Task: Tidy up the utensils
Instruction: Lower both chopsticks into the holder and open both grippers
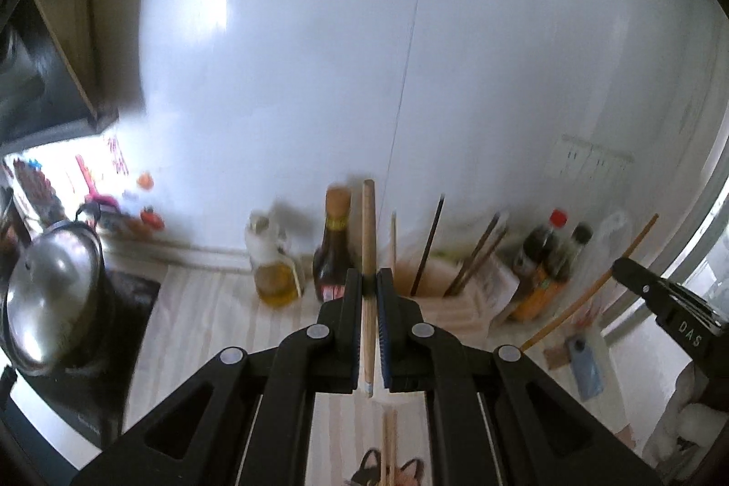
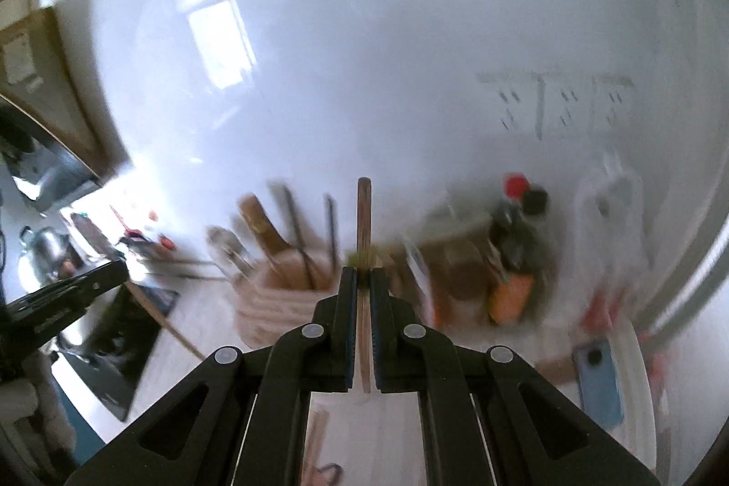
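Note:
My left gripper [image 1: 369, 281] is shut on a pale wooden chopstick [image 1: 368, 231] that stands upright between its pads, above the counter. My right gripper [image 2: 363, 281] is shut on a darker wooden chopstick [image 2: 363, 212], also upright. A wooden utensil holder [image 1: 428, 290] with several chopsticks stands ahead by the wall; it also shows in the right wrist view [image 2: 282, 294], blurred, with a wooden spatula and a spoon in it. The right gripper [image 1: 638, 281] and its chopstick show at the right of the left wrist view. More chopsticks [image 1: 389, 445] lie on the counter below.
An oil bottle [image 1: 273, 258] and a dark sauce bottle [image 1: 335, 244] stand left of the holder, more bottles [image 1: 546, 253] to its right. A steel pot [image 1: 50, 285] sits on a black stove at left. A blue phone [image 2: 599, 381] lies at right. White wall behind.

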The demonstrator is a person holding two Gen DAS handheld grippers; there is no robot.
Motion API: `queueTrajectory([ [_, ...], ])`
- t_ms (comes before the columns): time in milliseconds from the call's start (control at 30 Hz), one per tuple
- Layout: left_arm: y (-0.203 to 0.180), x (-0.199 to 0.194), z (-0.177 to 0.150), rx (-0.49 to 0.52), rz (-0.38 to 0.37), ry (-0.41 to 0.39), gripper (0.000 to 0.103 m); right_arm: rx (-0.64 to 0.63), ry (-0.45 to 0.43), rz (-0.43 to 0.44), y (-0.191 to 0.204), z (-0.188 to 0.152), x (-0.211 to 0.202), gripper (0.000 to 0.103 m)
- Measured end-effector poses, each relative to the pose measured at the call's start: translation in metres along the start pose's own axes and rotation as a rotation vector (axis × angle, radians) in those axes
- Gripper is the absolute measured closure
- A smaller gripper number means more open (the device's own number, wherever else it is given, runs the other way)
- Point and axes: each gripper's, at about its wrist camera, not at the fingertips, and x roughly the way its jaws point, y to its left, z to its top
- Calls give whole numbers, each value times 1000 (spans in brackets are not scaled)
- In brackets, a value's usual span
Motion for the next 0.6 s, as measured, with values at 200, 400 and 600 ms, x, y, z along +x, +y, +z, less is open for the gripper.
queueTrajectory([
  [200,-7,-7,43,6,-34,-60,99,-17,-39,58,23,46,-8,98],
  [400,-19,18,68,27,-44,-47,99,-50,-59,48,40,74,7,98],
  [600,-27,62,71,40,-44,22,99,-51,-31,18,47,82,45,98],
])
